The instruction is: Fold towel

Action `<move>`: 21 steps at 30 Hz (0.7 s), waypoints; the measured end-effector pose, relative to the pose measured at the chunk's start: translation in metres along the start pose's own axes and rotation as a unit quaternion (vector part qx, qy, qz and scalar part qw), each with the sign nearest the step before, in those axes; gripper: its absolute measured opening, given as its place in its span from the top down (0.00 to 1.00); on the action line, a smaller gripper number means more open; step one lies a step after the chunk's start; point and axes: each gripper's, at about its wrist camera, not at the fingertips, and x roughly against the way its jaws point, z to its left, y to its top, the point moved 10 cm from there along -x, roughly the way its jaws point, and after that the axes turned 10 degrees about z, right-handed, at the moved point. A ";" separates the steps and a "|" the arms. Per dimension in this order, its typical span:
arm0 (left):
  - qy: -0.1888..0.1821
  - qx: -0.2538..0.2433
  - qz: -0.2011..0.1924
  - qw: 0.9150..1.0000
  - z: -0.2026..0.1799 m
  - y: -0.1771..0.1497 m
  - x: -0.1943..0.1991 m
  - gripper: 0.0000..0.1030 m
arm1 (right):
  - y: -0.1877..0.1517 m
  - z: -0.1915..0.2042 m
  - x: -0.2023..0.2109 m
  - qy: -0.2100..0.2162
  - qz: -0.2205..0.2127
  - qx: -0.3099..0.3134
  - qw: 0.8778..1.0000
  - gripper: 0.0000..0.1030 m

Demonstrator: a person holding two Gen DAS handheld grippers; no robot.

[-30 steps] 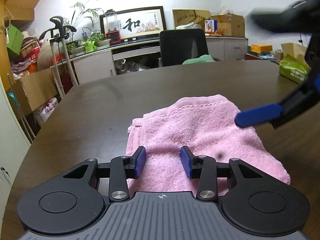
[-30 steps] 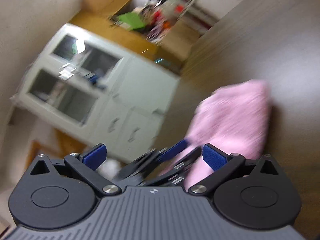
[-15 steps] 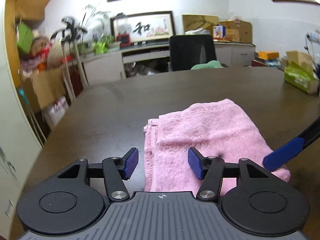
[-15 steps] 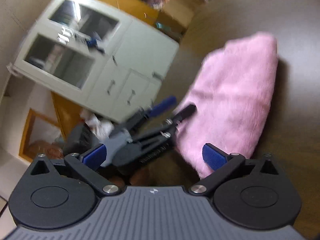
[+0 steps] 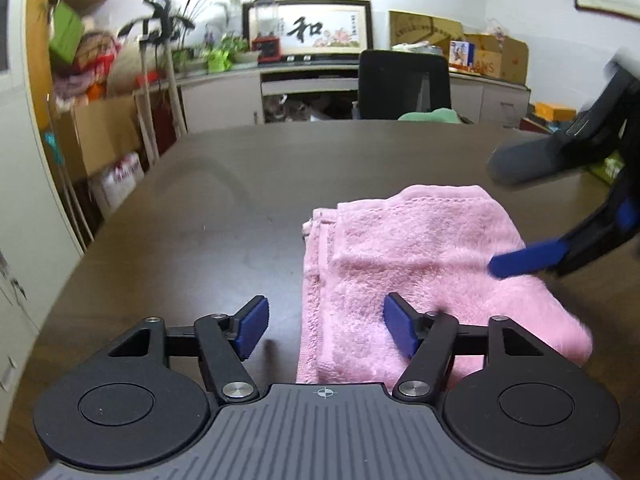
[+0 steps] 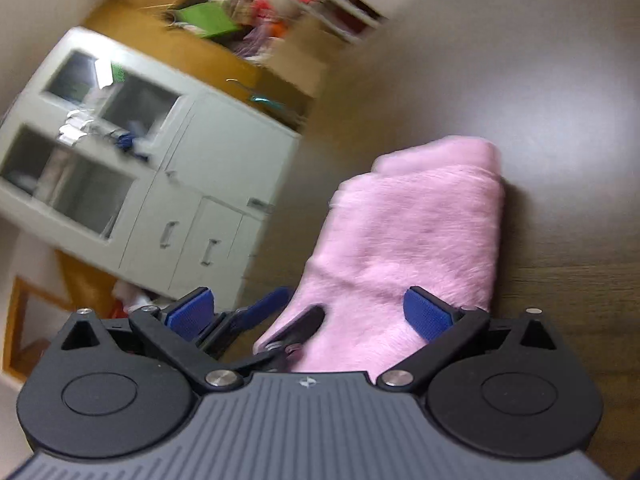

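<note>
Lying folded on the dark wooden tabletop (image 5: pixel 248 184), the pink towel (image 5: pixel 420 264) forms a thick, layered rectangle with its stacked edges showing along the left side in the left wrist view. The left hand-held gripper (image 5: pixel 326 328) hovers low over the towel's near left corner; its jaws are opening, and the blue pads do not press the cloth: one pad stands over bare tabletop just left of the towel's edge, the other over the pink pile. The towel's near edge lies between and beneath them, released.

The right hand-held gripper (image 6: pixel 310 314) comes in from the towel's right side, tilted, and its jaws stand wide apart. In its own view one blue pad sits over the towel's near end, the other well off it toward the left gripper's fingers; it grips nothing. That view is blurred, so whether the pad touches the cloth is hard to say. In the left wrist view one blue finger of it reaches over the towel's right edge.

A black office chair (image 5: pixel 404 84) stands at the far side of the tabletop.
</note>
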 end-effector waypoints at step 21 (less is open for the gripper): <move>0.031 0.020 0.000 0.999 0.013 -0.002 0.007 0.29 | 0.026 0.038 -0.092 -0.101 0.058 0.082 0.990 0.00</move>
